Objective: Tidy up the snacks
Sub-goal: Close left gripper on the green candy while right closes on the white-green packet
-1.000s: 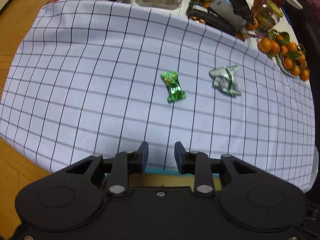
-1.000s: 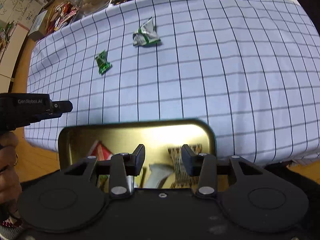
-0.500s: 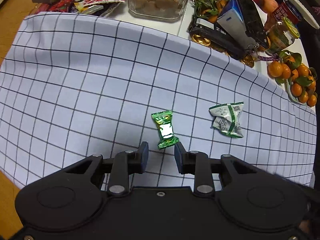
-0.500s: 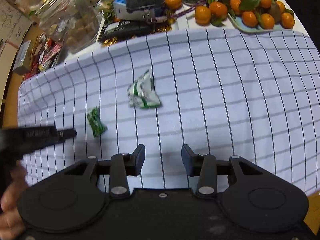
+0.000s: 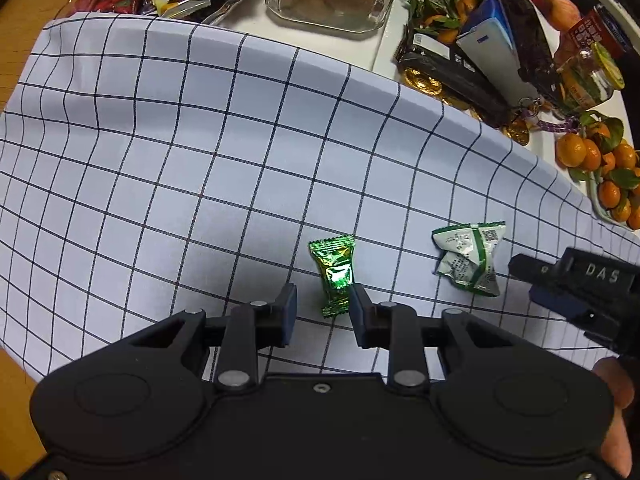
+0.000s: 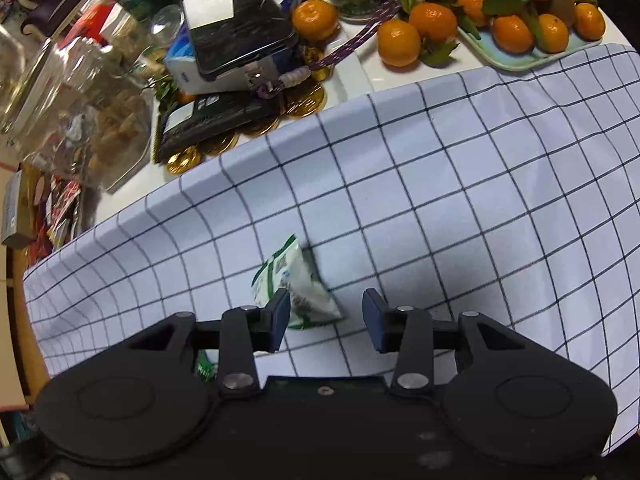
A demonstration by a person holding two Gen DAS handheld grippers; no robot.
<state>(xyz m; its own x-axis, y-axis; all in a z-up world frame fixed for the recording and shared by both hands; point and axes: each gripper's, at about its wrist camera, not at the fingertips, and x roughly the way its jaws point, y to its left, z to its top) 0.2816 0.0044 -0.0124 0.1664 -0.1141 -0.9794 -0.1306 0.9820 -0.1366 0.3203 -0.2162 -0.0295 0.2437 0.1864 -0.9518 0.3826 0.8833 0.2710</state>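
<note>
Pre-grasp step: left gripper (image 5: 323,307) unclenched, green candy (image 5: 334,274) at 12 o'clock, near right pad. Right gripper (image 6: 326,312) unclenched, white-green packet (image 6: 294,286) at 11 o'clock by left pad. Next: centre, lower, clamp.

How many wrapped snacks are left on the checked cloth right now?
2. The green foil candy lies between the left claw's open fingers; the white-and-green packet lies to its right, by the right claw. None visibly hidden.
</note>
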